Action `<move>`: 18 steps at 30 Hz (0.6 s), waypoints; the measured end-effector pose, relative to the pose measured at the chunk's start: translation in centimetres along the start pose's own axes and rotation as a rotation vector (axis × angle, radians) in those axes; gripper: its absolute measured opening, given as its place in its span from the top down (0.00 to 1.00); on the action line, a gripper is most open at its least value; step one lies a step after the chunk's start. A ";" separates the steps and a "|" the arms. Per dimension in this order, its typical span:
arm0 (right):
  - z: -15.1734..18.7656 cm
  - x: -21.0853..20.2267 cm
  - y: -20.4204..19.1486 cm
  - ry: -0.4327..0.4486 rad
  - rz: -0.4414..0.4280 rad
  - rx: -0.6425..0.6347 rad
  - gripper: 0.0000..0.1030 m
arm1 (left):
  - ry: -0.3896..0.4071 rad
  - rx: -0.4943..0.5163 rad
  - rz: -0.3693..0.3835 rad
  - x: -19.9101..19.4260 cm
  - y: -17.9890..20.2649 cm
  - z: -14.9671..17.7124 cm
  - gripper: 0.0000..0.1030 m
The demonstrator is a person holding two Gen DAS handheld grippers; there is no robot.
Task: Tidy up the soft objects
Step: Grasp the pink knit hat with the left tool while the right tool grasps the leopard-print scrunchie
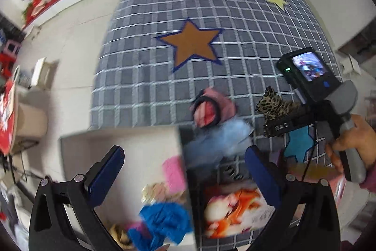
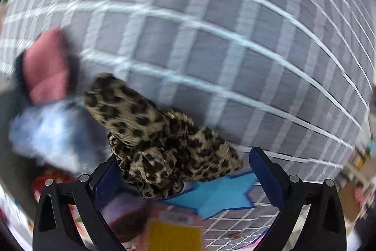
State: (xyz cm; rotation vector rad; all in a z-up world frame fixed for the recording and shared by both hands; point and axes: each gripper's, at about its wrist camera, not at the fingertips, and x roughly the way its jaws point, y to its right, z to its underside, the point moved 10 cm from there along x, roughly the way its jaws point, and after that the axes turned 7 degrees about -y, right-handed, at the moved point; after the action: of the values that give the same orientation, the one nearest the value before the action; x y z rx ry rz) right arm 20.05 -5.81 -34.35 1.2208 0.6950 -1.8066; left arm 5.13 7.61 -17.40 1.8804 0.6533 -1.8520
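Holding a spotty scrunchie up over the checked rug.

Your leopard scrunchie [image 2: 162, 145] hangs on your right gripper [image 2: 185, 171], whose fingers stand wide apart, so it could slip off onto the rug [image 2: 235, 51]. Your left gripper [image 1: 185, 171] is spread wide too, holding nothing, above the white box [image 1: 141, 142] of soft things.

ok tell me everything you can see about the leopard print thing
The leopard print scrunchie is a bunched, ruffled ring of thin tan fabric with dark spots, with one longer flap sticking out up and to the left. It sits between the spread fingers of the right hand-held gripper, apparently resting against the left finger and clear of the right one. It is above the grey checked mat, beside a blurred pale blue fluffy item. The left wrist view shows it at that gripper's tip.
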 end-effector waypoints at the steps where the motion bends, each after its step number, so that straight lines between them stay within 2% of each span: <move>1: 0.1 0.3 2.0 0.000 -0.014 0.054 0.01 | -0.017 0.016 0.004 0.9 0.8 -0.9 0.00; 3: 0.3 0.8 4.5 -0.010 -0.050 0.120 0.01 | -0.058 0.035 0.015 3.0 2.1 -2.5 0.00; 6: 1.2 2.0 7.8 -0.027 -0.164 0.203 0.01 | -0.111 0.024 0.028 5.8 3.3 -4.3 0.00; 10: 2.3 2.1 9.2 0.012 -0.235 0.215 0.01 | -0.183 -0.060 0.063 9.5 4.1 -6.4 0.00; 13: 2.3 1.2 9.5 0.077 -0.259 0.220 0.01 | -0.228 -0.101 0.048 11.7 4.0 -6.7 0.00; 16: 1.6 -0.3 9.0 0.142 -0.235 0.185 0.01 | -0.256 -0.108 0.018 13.2 4.0 -6.7 0.00; 18: 0.7 -0.6 7.8 0.159 -0.219 0.145 0.01 | -0.270 -0.125 0.025 13.9 4.2 -6.7 0.00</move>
State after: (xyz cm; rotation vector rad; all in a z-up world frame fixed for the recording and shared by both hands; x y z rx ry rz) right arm 26.55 -10.08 -33.50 1.4436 0.8263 -1.9814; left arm 12.99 8.79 -31.21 1.5187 0.6336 -1.9540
